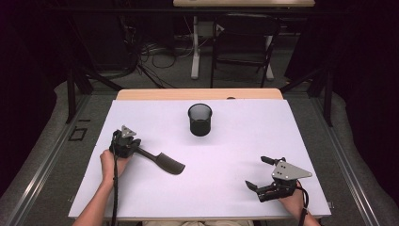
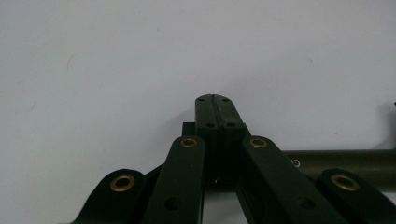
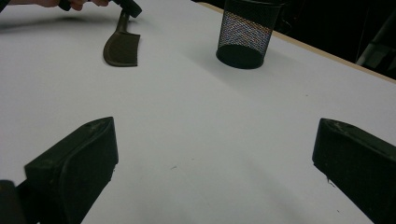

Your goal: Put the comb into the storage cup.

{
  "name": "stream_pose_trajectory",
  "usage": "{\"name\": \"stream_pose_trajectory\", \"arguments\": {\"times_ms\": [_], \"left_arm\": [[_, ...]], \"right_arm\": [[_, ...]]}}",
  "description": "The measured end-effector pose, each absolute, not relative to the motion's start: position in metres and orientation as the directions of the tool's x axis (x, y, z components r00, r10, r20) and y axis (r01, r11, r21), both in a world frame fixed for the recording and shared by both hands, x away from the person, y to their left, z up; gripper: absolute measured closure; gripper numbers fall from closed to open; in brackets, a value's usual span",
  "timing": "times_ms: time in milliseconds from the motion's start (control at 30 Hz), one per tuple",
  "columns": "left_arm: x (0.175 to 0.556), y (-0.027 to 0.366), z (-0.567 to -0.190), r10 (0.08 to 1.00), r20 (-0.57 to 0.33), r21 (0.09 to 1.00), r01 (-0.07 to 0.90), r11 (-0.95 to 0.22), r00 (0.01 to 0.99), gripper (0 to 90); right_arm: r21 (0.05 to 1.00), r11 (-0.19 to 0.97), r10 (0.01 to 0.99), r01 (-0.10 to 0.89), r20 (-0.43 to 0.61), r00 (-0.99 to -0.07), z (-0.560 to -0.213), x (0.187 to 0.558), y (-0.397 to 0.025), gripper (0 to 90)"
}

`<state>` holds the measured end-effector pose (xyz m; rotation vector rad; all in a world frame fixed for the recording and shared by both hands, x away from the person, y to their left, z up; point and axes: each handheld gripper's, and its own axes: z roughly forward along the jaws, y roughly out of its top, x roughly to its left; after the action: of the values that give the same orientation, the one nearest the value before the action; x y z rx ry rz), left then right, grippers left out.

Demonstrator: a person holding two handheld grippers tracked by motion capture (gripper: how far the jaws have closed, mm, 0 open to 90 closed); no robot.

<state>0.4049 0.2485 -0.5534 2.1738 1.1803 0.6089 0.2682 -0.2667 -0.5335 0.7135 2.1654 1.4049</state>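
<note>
Black plastic comb (image 1: 165, 162) is lying toothed end pointing right — left gripper (image 1: 126, 145) clamping its handle; right gripper (image 1: 263, 173) gaping, empty.

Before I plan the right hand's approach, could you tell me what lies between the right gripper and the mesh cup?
Nothing: in the high view, bare white table separates the right gripper from the mesh cup.

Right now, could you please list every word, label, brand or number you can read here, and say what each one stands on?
None can be read.
Comb: a tiny pale mark on its handle, too small to read.
Mesh cup: no label seen.
White table cover: plain, bare of print.
Left tool and right tool: brass rivets, no lettering.
</note>
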Motion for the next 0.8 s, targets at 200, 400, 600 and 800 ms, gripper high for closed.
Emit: {"name": "stream_pose_trajectory", "arguments": {"times_ms": [200, 400, 600, 800], "left_arm": [[0.4024, 0.2490, -0.5511, 0.849, 0.115, 0.667, 0.593, -0.451, 0.516, 90.0], [0.4007, 0.2497, -0.5518, 0.844, 0.111, 0.657, 0.598, -0.458, 0.524, 90.0], [0.3977, 0.2486, -0.5519, 0.839, 0.098, 0.646, 0.607, -0.462, 0.535, 90.0], [0.3947, 0.2469, -0.5521, 0.833, 0.101, 0.637, 0.608, -0.474, 0.544, 90.0]], "right_arm": [[0.924, 0.342, 0.643, 0.173, -0.096, -0.760, -0.5335, 0.2681, -0.2669, 0.0], [0.923, 0.344, 0.643, 0.173, -0.097, -0.759, -0.5335, 0.2684, -0.2668, 0.0], [0.924, 0.343, 0.643, 0.171, -0.098, -0.759, -0.5335, 0.2684, -0.2671, 0.0], [0.924, 0.342, 0.644, 0.174, -0.095, -0.759, -0.5336, 0.2684, -0.2669, 0.0]]}}
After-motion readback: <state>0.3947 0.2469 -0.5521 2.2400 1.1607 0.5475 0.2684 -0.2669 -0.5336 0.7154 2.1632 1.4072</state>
